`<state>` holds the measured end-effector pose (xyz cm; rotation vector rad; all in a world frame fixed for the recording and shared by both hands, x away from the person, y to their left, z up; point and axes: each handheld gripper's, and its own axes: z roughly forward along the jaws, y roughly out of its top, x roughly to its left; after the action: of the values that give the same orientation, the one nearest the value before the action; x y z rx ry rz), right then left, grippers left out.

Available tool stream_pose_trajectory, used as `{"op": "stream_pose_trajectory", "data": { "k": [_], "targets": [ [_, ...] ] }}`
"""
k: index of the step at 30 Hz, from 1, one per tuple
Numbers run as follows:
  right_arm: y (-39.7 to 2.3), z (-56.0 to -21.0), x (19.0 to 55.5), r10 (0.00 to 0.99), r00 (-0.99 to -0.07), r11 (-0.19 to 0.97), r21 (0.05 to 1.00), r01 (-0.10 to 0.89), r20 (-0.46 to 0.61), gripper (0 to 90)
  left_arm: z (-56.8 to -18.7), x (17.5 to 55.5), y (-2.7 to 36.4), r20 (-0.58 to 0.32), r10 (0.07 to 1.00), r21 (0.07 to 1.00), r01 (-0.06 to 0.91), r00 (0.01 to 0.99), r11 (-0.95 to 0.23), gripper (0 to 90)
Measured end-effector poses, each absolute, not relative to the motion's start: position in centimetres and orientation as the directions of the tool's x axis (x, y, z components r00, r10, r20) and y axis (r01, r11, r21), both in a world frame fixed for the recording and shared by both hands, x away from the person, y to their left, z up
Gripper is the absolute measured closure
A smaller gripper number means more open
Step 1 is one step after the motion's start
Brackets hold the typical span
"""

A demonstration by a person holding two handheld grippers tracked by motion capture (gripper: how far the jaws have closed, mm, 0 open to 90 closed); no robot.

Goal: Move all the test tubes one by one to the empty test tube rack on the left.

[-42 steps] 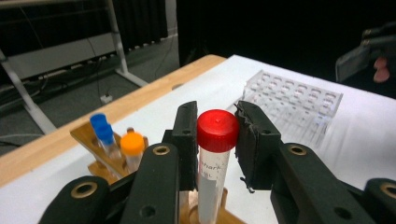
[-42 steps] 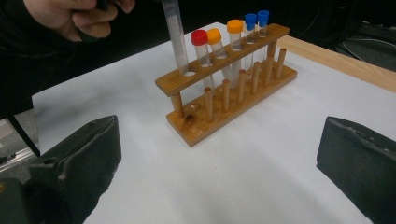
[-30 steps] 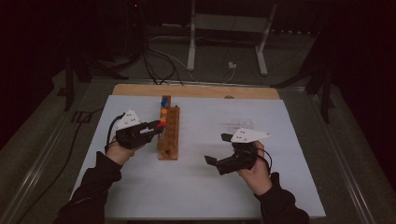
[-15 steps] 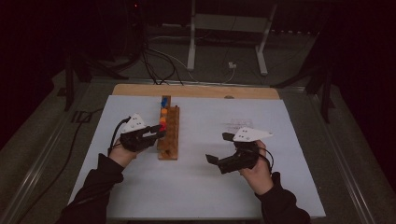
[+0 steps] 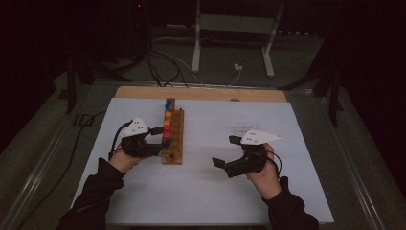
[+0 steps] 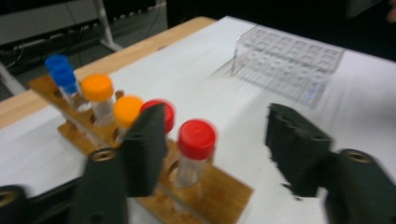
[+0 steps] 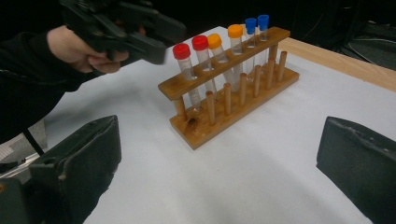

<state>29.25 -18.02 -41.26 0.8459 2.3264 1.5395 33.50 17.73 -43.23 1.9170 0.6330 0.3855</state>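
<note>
A wooden tube rack [image 5: 173, 140] stands left of centre on the white sheet, holding capped tubes: two red, two orange, two blue. My left gripper [image 5: 160, 141] is open at the rack's near end. In the left gripper view the nearest red-capped tube [image 6: 196, 140] stands between the jaws of the left gripper [image 6: 217, 121], closer to the left one, untouched. The second red-capped tube [image 6: 164, 112] is half hidden behind that jaw. My right gripper [image 5: 226, 151] is open over bare paper to the right, and the right gripper [image 7: 222, 135] looks at the rack [image 7: 233, 93] from the side.
A clear plastic grid tray [image 6: 289, 60] lies flat on the sheet beyond the rack, faint in the high view [image 5: 245, 129]. The white sheet [image 5: 206, 191] covers a wooden board [image 5: 201, 93]. Cables and metal stand legs lie past the far edge.
My left gripper has slid a little toward the person and closer to the rack's near end, bringing its jaws around the red-capped tube. The right gripper has barely moved.
</note>
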Motion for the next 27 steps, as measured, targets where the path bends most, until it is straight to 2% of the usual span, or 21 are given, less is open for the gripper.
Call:
{"op": "stream_pose_trajectory", "data": {
  "k": [4, 9, 12, 27],
  "targets": [
    [-18.1, -41.2, 29.2, 0.574, -0.809, 0.278, 0.899, 0.338, 0.127, 0.0, -42.2, 32.6, 17.7, -0.048, 0.577, 0.913, 0.27, 0.816, -0.306, 16.1],
    [-18.0, -41.4, 29.0, 0.571, -0.81, 0.283, 0.896, 0.343, 0.13, 0.0, -41.9, 31.3, 17.8, -0.067, 0.546, 0.914, 0.272, 0.835, -0.303, 6.6],
    [-18.0, -41.7, 28.9, 0.573, -0.809, 0.285, 0.893, 0.349, 0.133, 0.0, -42.1, 30.6, 18.1, -0.085, 0.496, 0.912, 0.269, 0.864, -0.311, 0.5],
    [-19.9, -44.1, 28.4, 0.603, -0.786, 0.294, 0.878, 0.378, 0.137, 0.0, -44.5, 27.2, 19.9, -0.119, 0.478, 0.891, 0.307, 0.87, -0.336, 0.4]
  ]
}}
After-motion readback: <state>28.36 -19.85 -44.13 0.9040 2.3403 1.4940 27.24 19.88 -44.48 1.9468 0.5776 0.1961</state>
